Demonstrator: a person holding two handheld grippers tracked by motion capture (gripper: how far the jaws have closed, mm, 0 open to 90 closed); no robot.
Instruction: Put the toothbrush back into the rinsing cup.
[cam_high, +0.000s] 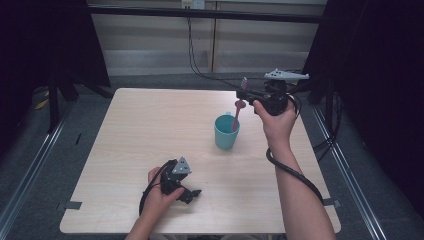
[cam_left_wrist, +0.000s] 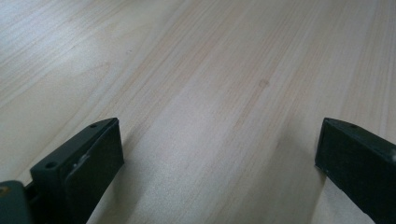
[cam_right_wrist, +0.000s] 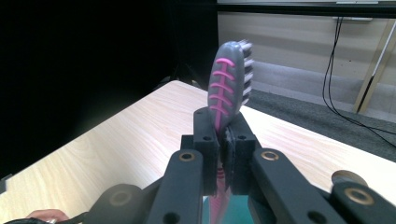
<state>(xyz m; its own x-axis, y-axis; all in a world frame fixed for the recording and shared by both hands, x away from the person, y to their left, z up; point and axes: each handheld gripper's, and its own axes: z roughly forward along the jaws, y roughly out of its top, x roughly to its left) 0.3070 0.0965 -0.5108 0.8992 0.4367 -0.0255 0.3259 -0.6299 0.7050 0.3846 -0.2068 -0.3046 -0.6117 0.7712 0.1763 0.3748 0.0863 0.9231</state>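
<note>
High view: my right gripper (cam_high: 245, 93), upper right of centre, clamps a pink toothbrush (cam_high: 238, 107) whose lower end dips into the teal cup (cam_high: 226, 131) mid-frame. My left gripper (cam_high: 192, 195) rests low on the wooden table (cam_high: 150, 130), lower left.

Left gripper view: my jaws stand wide over bare wood.

Right gripper view: my jaws pinch the toothbrush neck, its bristled head (cam_right_wrist: 229, 84) rising at centre.

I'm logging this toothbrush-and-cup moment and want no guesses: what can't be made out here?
- Toothbrush handle end: high view, hidden inside the teal cup.
- Its neck: right gripper view, covered by the right gripper.
- Left gripper: its own view cuts off both jaws at the edges.
</note>
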